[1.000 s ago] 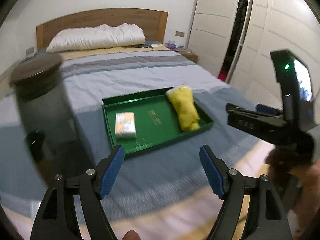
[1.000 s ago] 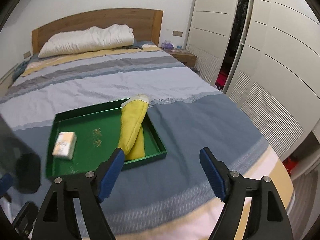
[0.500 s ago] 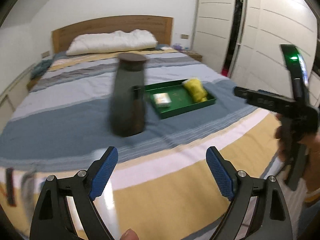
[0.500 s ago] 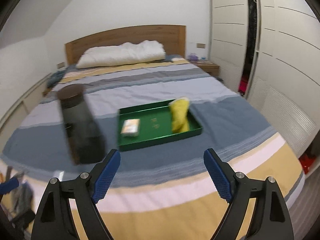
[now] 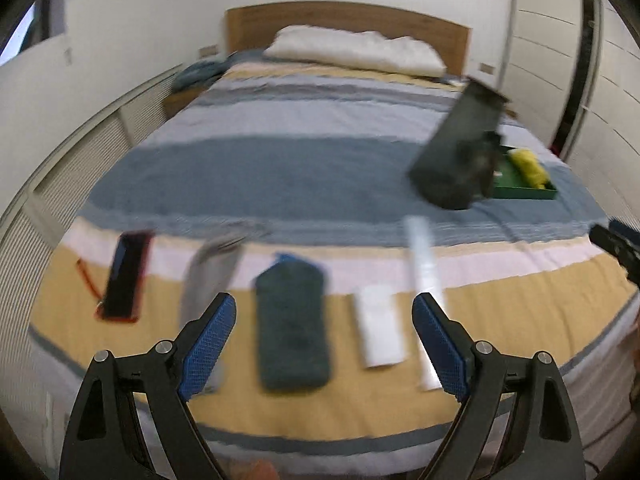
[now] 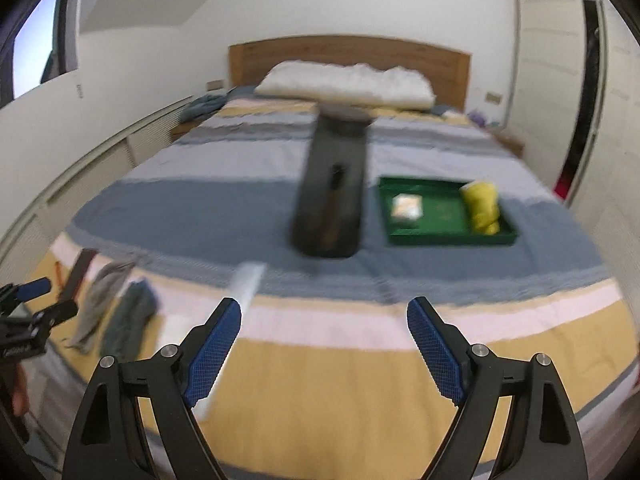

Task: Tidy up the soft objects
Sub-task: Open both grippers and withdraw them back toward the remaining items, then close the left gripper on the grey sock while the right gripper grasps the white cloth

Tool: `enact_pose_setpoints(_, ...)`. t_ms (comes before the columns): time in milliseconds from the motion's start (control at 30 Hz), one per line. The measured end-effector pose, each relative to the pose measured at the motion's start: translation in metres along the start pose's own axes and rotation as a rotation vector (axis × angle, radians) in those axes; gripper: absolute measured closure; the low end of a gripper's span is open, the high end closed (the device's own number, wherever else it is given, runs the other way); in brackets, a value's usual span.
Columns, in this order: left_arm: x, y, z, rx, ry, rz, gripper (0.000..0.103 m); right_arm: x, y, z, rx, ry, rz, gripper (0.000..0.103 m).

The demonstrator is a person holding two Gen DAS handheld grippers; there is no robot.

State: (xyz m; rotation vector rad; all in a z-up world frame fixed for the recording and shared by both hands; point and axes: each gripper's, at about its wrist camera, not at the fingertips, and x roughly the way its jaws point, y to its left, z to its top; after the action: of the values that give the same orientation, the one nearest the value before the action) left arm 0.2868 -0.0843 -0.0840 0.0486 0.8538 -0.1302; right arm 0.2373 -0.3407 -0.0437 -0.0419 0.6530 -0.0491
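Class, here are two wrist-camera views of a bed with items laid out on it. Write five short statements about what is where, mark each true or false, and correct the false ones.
1. The green tray holds a yellow soft item and a small packet. True.
2. The left hand-held gripper is shut on the dark green cloth. False: it is open, holding nothing.
3. The dark jar stands inside the tray. False: it stands on the bedspread, left of the tray.
4. A red-cased phone lies at the left end of the row of items. True.
5. The right hand-held gripper holds the pillow. False: it is open; the pillow lies by the headboard.
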Motion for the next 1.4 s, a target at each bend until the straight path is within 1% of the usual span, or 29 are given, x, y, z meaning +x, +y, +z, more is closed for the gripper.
enact_pose_setpoints(67,0.003,0.024,-0.008,-0.010,0.010,0.020,0.017,0.008,0.013,-0.009,0.002,0.030,0.023,0.017)
enact_pose_setpoints(100,0.007,0.033,-0.009,-0.011,0.015,0.026,0.017,0.017,0.017,-0.007,0.002,0.041,0.032,0.017)
enact_pose_setpoints(233,0.029,0.062,-0.016,-0.011,0.060,0.039,0.017,0.037,0.043,-0.015,0.000,0.090,0.079,0.017)
enact_pose_setpoints(400,0.052,0.096,-0.025,-0.040,0.111,0.042,0.017,0.069,0.064,-0.012,-0.004,0.136,0.093,0.017)
enact_pose_setpoints(500,0.068,0.109,-0.030,-0.047,0.142,0.046,0.017,0.089,0.069,-0.012,0.000,0.161,0.093,0.017)
enact_pose_setpoints(600,0.083,0.116,-0.034,-0.047,0.159,0.047,0.017,0.108,0.083,-0.009,-0.014,0.182,0.104,0.018)
enact_pose_setpoints(833,0.111,0.125,-0.036,-0.038,0.193,0.045,0.017,0.144,0.127,-0.013,-0.084,0.215,0.189,0.020)
enact_pose_setpoints(967,0.126,0.129,-0.034,-0.036,0.217,0.038,0.017,0.167,0.142,-0.019,-0.093,0.250,0.220,0.023)
enact_pose_setpoints(1167,0.144,0.129,-0.030,-0.009,0.246,0.030,0.017,0.205,0.154,-0.025,-0.080,0.291,0.231,0.028)
enact_pose_setpoints(1400,0.160,0.130,-0.030,-0.010,0.270,0.023,0.017,0.231,0.160,-0.035,-0.074,0.339,0.239,0.038)
